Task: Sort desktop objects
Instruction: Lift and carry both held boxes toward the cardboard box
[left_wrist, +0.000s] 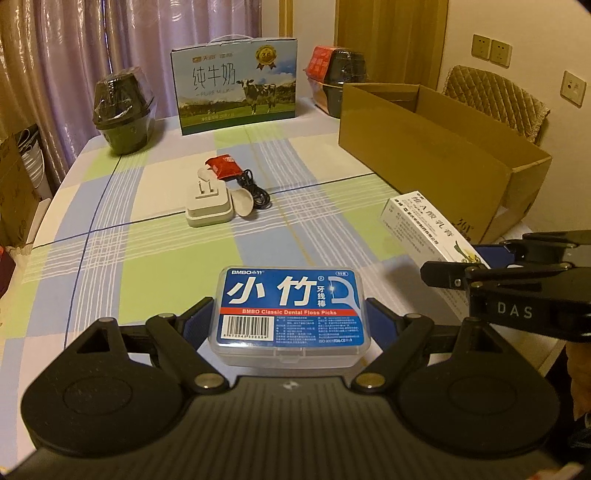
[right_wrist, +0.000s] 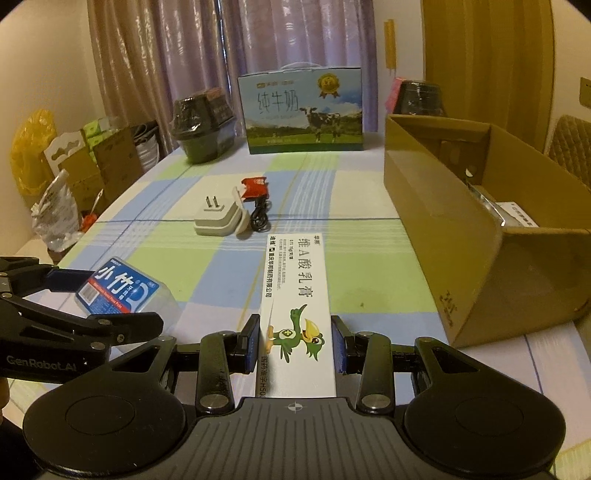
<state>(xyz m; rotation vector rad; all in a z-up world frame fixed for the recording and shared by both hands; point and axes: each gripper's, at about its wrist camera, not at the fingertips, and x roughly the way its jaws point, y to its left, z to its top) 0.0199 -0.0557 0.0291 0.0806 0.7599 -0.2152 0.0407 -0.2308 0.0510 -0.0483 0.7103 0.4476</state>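
— Holding anything? 
— Left gripper (left_wrist: 290, 317) clamps the floss box (left_wrist: 289, 314); right gripper (right_wrist: 295, 343) clamps the ointment carton (right_wrist: 295, 306), both short of the cardboard box (right_wrist: 443, 206).
— Beyond them?
— White plug adapter (left_wrist: 209, 206) left of that box, milk carton (left_wrist: 236, 85) farther back.

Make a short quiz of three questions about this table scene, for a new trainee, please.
1. True or false: the left gripper holds the floss box.
2. What does the right gripper hold? A) plug B) ointment box C) milk carton
3. On which side of the table does the open cardboard box stand?

Key: 1 true; 2 B; 3 the right side.
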